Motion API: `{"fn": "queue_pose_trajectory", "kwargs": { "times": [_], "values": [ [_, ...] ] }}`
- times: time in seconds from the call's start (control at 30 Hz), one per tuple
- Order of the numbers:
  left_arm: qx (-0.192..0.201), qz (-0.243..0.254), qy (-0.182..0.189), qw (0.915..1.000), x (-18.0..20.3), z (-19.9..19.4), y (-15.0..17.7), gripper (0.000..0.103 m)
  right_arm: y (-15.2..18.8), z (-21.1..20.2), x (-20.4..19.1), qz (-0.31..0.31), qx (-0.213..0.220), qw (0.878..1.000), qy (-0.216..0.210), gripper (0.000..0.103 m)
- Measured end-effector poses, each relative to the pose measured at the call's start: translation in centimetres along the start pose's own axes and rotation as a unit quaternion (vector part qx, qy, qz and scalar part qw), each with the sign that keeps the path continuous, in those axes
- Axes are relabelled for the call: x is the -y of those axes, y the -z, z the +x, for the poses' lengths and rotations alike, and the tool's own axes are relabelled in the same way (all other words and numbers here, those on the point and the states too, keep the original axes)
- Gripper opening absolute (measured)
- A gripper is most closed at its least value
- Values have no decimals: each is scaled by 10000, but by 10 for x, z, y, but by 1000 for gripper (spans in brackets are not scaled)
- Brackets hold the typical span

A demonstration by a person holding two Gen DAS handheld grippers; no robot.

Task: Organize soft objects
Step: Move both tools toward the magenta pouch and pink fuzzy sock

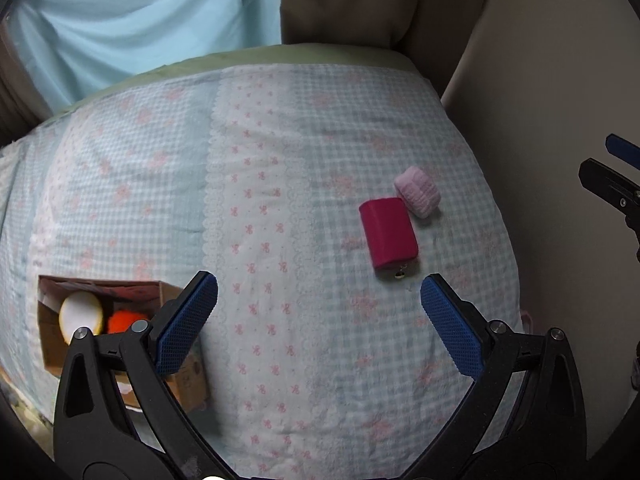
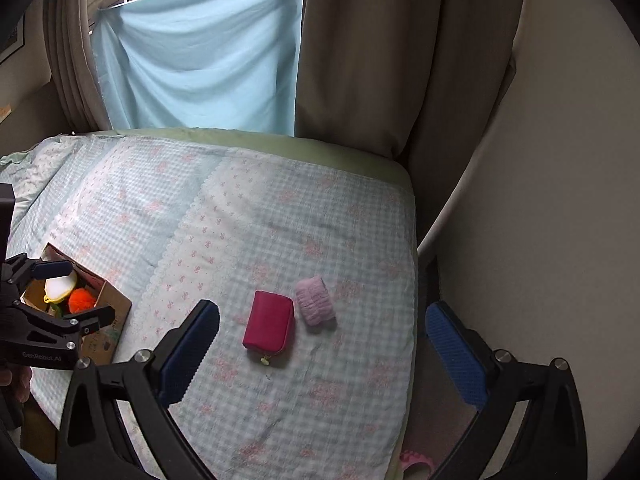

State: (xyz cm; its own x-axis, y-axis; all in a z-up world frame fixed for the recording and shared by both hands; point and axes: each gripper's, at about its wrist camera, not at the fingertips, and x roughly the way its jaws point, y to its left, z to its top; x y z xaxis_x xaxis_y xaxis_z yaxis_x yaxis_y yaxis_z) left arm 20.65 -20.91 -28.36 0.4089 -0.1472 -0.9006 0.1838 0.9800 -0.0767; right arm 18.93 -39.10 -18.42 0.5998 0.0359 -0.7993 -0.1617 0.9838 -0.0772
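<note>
Nearest you, both tools are empty: your left gripper (image 1: 319, 322) hangs over the quilt (image 1: 280, 200) with its blue pads spread wide, and your right gripper (image 2: 322, 354) is spread just as wide, its right pad out past the bed's right edge.

Just beyond, on the right side of the bed, lies the magenta zip pouch (image 2: 269, 325) — a padded rectangle, its small gold zipper pull (image 2: 264, 360) at the near end. It looks light and a little firm, perhaps slick; close across its short width at mid-body, not on the pull. Touching its far right corner is the pink knitted roll (image 2: 315, 301), soft and squashy, likely to flatten or roll, so pinch it across the middle, gently.

At the left sits the open cardboard box (image 1: 184, 380), already holding a white plush (image 1: 81, 312) and an orange pom (image 1: 126, 320) — probably where both belong. Farther off hang the pale blue sheet (image 2: 200, 52) and brown curtain (image 2: 400, 60).
</note>
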Motion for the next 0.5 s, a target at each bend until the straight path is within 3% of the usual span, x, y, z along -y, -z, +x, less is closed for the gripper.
{"fn": "queue_pose_trajectory", "kwargs": {
  "times": [0.13, 0.3, 0.5],
  "values": [
    [-264, 63, 258, 9993, 27, 66, -4, 101, -1, 51, 20, -280, -173, 9993, -197, 103],
    [-628, -219, 491, 9966, 52, 147, -2, 101, 7, 132, 30, -583, -500, 9953, -595, 103],
    [-647, -224, 335, 9971, 82, 217, 0, 101, 36, 226, 33, -1051, -1061, 9852, -845, 103]
  ]
}}
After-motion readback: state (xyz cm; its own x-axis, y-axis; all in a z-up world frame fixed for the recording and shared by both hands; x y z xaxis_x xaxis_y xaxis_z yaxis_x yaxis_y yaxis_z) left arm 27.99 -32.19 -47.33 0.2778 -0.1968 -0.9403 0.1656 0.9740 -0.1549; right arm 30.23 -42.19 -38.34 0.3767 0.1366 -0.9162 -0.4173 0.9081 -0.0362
